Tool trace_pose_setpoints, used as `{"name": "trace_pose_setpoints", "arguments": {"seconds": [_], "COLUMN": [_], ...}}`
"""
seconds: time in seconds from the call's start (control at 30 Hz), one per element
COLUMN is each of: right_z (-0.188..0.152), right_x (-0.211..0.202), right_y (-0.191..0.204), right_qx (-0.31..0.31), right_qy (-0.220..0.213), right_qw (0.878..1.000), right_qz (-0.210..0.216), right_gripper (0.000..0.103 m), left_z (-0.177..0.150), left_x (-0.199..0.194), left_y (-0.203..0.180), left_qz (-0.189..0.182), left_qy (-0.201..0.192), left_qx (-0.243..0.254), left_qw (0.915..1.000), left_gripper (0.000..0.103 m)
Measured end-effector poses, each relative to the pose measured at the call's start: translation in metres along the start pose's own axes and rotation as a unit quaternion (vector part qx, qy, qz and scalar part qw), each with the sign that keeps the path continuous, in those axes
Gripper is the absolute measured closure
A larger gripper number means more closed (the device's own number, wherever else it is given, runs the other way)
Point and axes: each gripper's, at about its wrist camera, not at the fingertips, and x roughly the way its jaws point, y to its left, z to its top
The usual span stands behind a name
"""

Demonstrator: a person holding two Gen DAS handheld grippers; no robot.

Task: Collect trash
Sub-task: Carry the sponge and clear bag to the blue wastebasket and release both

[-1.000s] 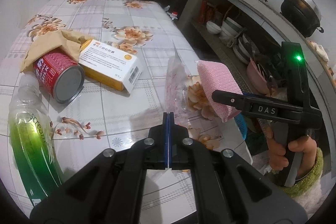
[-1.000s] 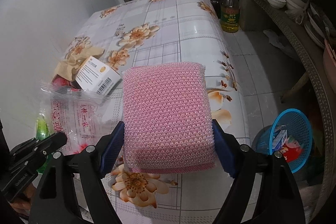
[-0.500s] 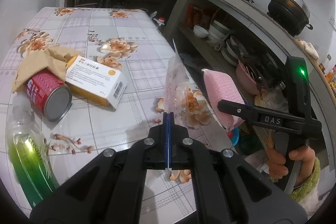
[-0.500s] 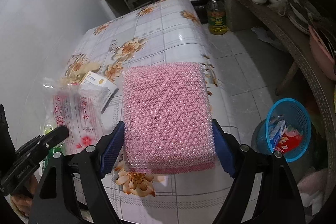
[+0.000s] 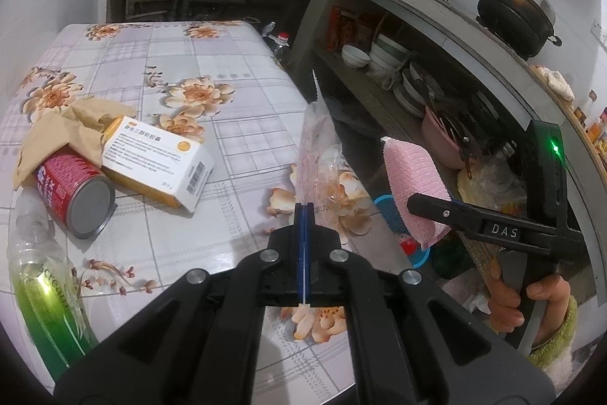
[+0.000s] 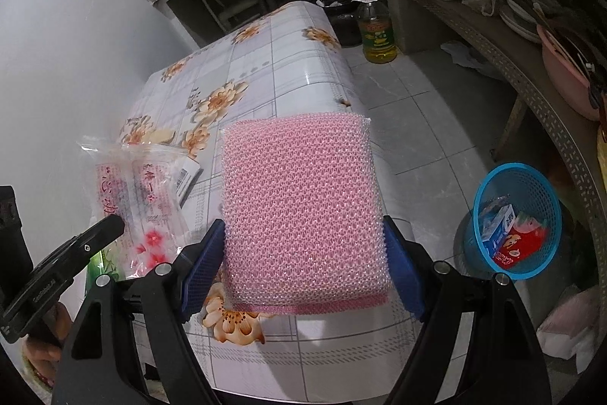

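Meanwhile the right gripper point(image 6: 303, 276) is clamping a pink mesh scouring pad point(image 6: 303, 211) between wide-set jaws above the floral worktop's point(image 6: 265, 74) edge — the blue plastic basket point(image 6: 519, 219) is sitting on the floor beside that worktop. The left gripper point(image 5: 304, 215), fully closed, is pinching a clear printed plastic bag point(image 5: 316, 154).

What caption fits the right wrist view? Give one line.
Right gripper holds a pink scouring pad above the floral table, blue trash basket on the floor alongside.

Green bottle point(image 5: 41, 306) cut off at frame edge; white box point(image 6: 188, 177) mostly behind plastic bag point(image 6: 132, 200).
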Motion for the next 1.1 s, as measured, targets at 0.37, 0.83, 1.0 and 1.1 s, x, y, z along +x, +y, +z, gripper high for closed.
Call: {"name": "trace_pose_setpoints", "arguments": {"seconds": [0.37, 0.83, 1.0, 1.1], "right_z": [-0.004, -0.016, -0.025, -0.036], "right_x": [-0.013, -0.037, -0.060, -0.077], "right_y": [-0.032, -0.093, -0.140, -0.181], "right_qx": [0.028, 0.091, 0.155, 0.214], "right_qy": [-0.010, -0.035, -0.070, -0.093], "right_qw": [1.000, 0.995, 0.985, 0.971], "right_qz": [0.003, 0.000, -0.020, -0.044], "right_gripper": [0.026, 0.026, 0.026, 0.026], "left_z": [0.005, 0.014, 0.024, 0.032], "left_x": [0.017, 0.048, 0.068, 0.086], "left_y": [-0.025, -0.081, -0.110, -0.131], "left_qz": [-0.008, -0.040, -0.073, -0.095], "left_qy": [0.011, 0.032, 0.051, 0.067], "left_qx": [0.016, 0.062, 0.080, 0.088], "left_qw": [0.9998, 0.9968, 0.9928, 0.9893], "left_gripper": [0.103, 0.103, 0.103, 0.103]}}
